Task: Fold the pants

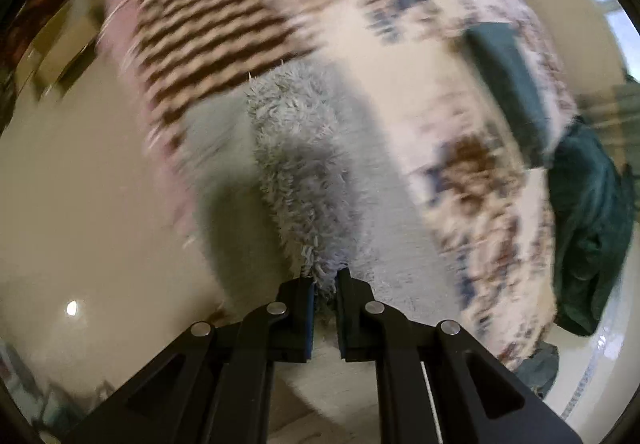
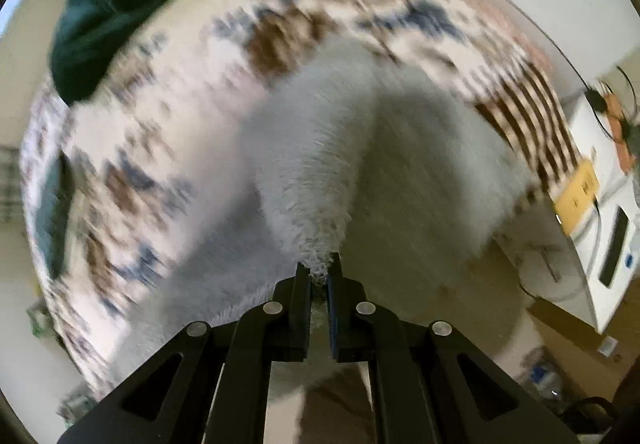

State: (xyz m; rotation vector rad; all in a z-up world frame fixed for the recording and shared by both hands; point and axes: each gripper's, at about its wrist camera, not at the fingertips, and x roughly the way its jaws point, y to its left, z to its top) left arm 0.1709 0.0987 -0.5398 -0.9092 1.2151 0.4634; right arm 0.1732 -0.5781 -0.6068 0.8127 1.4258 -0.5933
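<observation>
The pants are pale grey and fluffy. In the left wrist view they hang in a fold from my left gripper, which is shut on their edge above a patterned bed cover. In the right wrist view the same grey pants rise in a ridge from my right gripper, which is shut on another part of the edge. Both views are blurred by motion. The rest of the pants drapes over the bed below.
The bed cover has brown, blue and white patches and a brown-striped part. A dark green garment lies at the bed's edge, also in the right wrist view. A white cabinet with a yellow box stands at the right. Beige floor lies at the left.
</observation>
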